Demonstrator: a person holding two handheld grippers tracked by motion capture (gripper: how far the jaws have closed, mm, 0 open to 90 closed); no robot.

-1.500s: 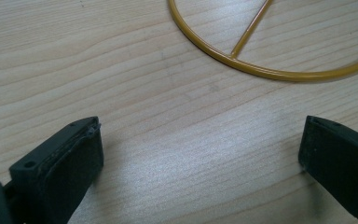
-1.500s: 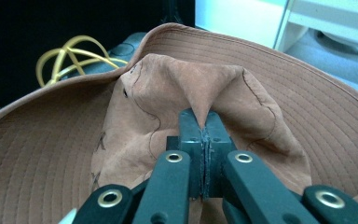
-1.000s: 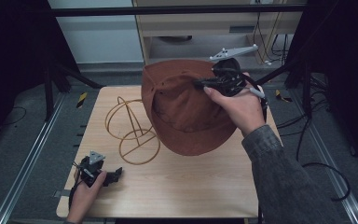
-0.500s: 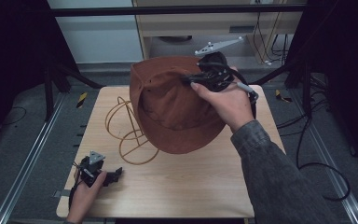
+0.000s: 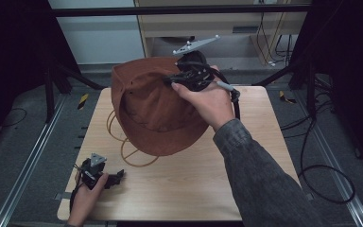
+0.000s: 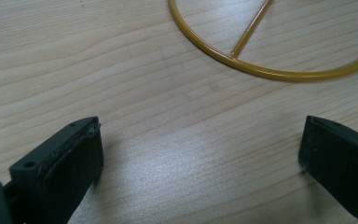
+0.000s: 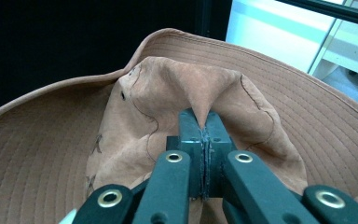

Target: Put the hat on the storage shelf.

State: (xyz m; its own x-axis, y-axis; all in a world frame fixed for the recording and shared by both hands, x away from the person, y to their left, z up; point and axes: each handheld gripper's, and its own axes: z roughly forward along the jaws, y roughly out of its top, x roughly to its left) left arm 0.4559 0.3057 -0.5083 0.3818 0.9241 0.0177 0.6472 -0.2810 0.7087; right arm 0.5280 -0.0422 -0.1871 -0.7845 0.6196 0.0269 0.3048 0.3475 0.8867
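A brown brimmed hat (image 5: 151, 104) hangs in the air over the table's back middle, tilted, covering most of a yellow wire hat stand (image 5: 123, 146). My right gripper (image 5: 172, 81) is shut on a pinch of the hat's crown (image 7: 205, 100), its jaws pressed together around the fabric fold. The brim (image 7: 37, 154) spreads around the crown in the right gripper view. My left gripper (image 5: 116, 177) rests open near the table's front left corner, nothing between its jaws. The stand's round base ring (image 6: 261, 70) lies just ahead of it.
The wooden table (image 5: 246, 179) has bare surface at the front and right. A dark metal frame and cables surround it, with a shelf unit (image 5: 227, 28) behind. Yellow-black tape marks (image 5: 82, 100) lie on the floor.
The right gripper has carried the hat up and to the left, over the wire stand, hiding more of it. The left gripper has stayed where it was.
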